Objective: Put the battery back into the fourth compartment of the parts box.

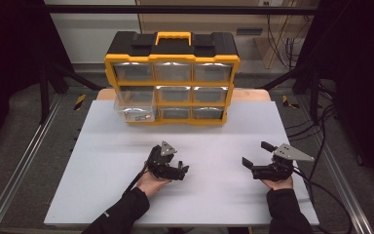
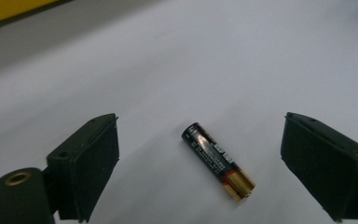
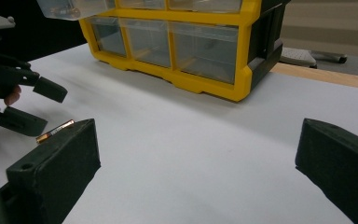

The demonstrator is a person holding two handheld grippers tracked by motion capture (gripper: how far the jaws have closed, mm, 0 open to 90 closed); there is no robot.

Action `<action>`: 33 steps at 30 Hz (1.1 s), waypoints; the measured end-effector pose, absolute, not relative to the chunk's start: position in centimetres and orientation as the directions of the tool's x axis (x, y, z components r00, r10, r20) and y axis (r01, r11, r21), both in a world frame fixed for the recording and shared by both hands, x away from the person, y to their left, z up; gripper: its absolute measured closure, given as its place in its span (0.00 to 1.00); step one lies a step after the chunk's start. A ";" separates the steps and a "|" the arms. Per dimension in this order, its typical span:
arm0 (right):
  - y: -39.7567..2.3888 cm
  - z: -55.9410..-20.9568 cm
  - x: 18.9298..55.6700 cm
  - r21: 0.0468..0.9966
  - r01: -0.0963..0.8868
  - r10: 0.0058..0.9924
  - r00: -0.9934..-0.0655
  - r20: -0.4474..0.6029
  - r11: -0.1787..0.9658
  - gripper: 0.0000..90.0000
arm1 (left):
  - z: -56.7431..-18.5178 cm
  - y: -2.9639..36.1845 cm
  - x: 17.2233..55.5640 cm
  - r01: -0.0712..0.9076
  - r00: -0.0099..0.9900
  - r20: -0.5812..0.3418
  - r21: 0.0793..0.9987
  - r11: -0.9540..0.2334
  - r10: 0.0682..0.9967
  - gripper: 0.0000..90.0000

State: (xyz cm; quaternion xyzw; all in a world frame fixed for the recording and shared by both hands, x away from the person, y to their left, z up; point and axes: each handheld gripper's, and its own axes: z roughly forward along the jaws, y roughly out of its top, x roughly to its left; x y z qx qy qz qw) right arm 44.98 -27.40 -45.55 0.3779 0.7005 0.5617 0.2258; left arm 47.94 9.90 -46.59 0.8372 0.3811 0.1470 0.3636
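A black and gold AA battery (image 2: 218, 161) lies flat on the white table sheet, between the jaws of my left gripper (image 2: 200, 121). The jaws stand wide on either side of it and neither pad touches it. In the high view the left gripper (image 1: 182, 171) sits low over the middle of the sheet, pointing right. From the right gripper view the battery (image 3: 55, 130) shows just beyond the left gripper (image 3: 37, 109). My right gripper (image 1: 255, 153) rests at the right side of the sheet, open with nothing between its jaws (image 3: 196, 154).
A yellow and black drawer organizer (image 1: 172, 78) with clear drawers stands at the back of the sheet (image 1: 126, 195). Its bottom left drawer (image 1: 135, 108) is pulled out toward me. Metal rails run along both sides of the table.
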 end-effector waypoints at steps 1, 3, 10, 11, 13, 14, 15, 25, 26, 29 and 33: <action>-27.4 -45.5 45.0 0.958 0.276 0.784 -0.611 0.108 0.083 0.00 | -46.7 9.9 48.0 0.539 0.663 -0.033 0.714 -0.447 0.748 0.15; -27.4 -45.5 45.0 0.958 0.276 0.784 -0.612 0.108 0.083 0.00 | -46.9 9.8 48.0 0.551 0.656 -0.031 0.703 -0.451 0.754 0.19; -27.4 -45.5 45.0 0.958 0.276 0.783 -0.612 0.109 0.083 0.00 | -47.2 9.7 48.0 0.567 0.660 -0.051 0.688 -0.453 0.749 0.44; -27.4 -45.5 45.0 0.957 0.279 0.783 -0.612 0.112 0.082 0.00 | -47.3 9.7 47.9 0.566 0.660 -0.049 0.689 -0.453 0.750 0.47; -27.4 -45.5 45.0 0.958 0.276 0.782 -0.613 0.110 0.082 0.00 | -47.3 9.6 47.8 0.571 0.660 -0.050 0.682 -0.457 0.750 0.53; -27.4 -45.5 45.0 0.958 0.277 0.782 -0.613 0.111 0.081 0.00 | -47.3 9.5 47.8 0.574 0.659 -0.053 0.680 -0.456 0.750 0.56; -27.4 -45.5 45.0 0.958 0.276 0.782 -0.613 0.111 0.081 0.00 | -47.3 9.5 47.8 0.574 0.658 -0.047 0.677 -0.461 0.751 0.57; -27.4 -45.5 45.0 0.958 0.276 0.783 -0.612 0.112 0.079 0.00 | -47.2 9.4 47.7 0.593 0.643 -0.051 0.664 -0.456 0.764 0.72; -27.4 -45.5 45.0 0.958 0.276 0.783 -0.612 0.112 0.078 0.00 | -47.1 9.4 47.7 0.595 0.642 -0.052 0.663 -0.454 0.765 0.72; -27.4 -45.5 45.0 0.958 0.277 0.783 -0.612 0.112 0.079 0.00 | -47.1 9.3 47.7 0.600 0.637 -0.051 0.659 -0.454 0.769 0.73; -27.4 -45.5 45.0 0.958 0.277 0.783 -0.612 0.113 0.078 0.00 | -47.1 9.2 47.6 0.603 0.637 -0.043 0.650 -0.463 0.769 0.76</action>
